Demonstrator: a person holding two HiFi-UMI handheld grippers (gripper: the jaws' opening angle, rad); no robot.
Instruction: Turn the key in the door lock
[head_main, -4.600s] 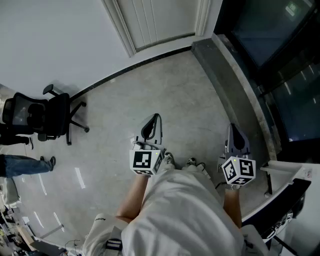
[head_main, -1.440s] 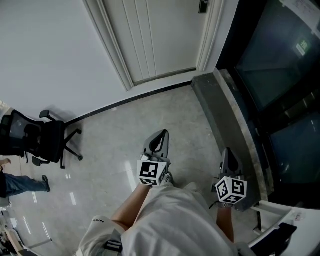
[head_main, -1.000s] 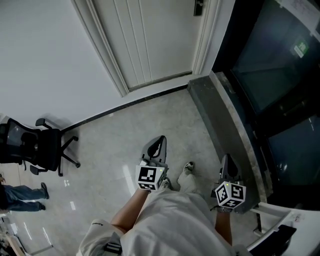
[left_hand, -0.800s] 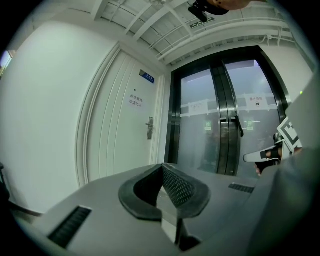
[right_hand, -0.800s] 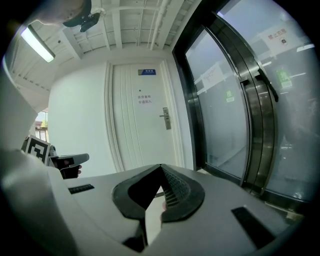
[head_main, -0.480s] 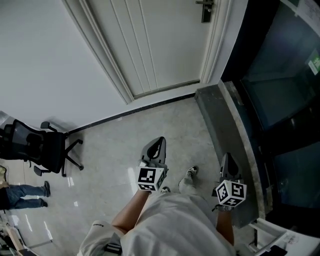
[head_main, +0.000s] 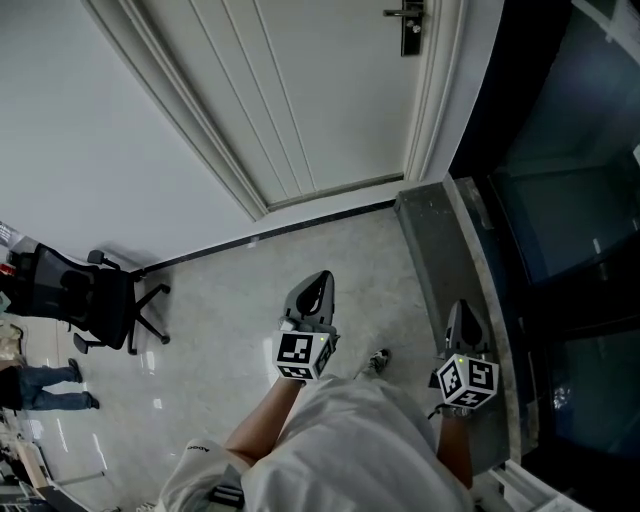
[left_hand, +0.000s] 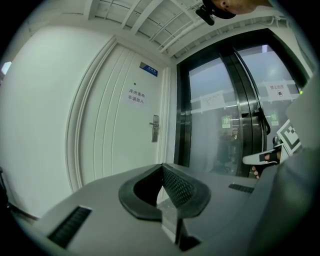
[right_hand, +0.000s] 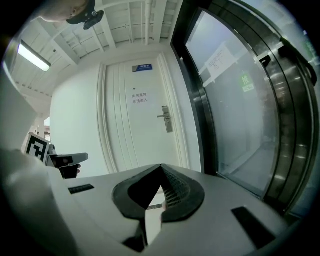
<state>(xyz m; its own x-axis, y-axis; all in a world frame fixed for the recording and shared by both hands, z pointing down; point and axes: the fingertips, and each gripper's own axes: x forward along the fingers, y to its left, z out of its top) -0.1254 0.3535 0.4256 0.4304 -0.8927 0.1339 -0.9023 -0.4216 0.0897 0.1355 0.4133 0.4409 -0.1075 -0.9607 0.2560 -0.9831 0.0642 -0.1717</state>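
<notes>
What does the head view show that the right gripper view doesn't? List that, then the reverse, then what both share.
Head view only: the office chair, a bystander's legs, the grey floor, the dark stone ledge and the wearer's shoe.

Right gripper view only: the blue plate and paper notice on the door, plus the ceiling light.

Both: the white door, its lever handle, the left gripper and the right gripper.

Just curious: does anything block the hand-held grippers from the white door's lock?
Nothing visible does. Only bare grey floor separates the left hand-held gripper and the right one from the metal lock plate on the white door.
</notes>
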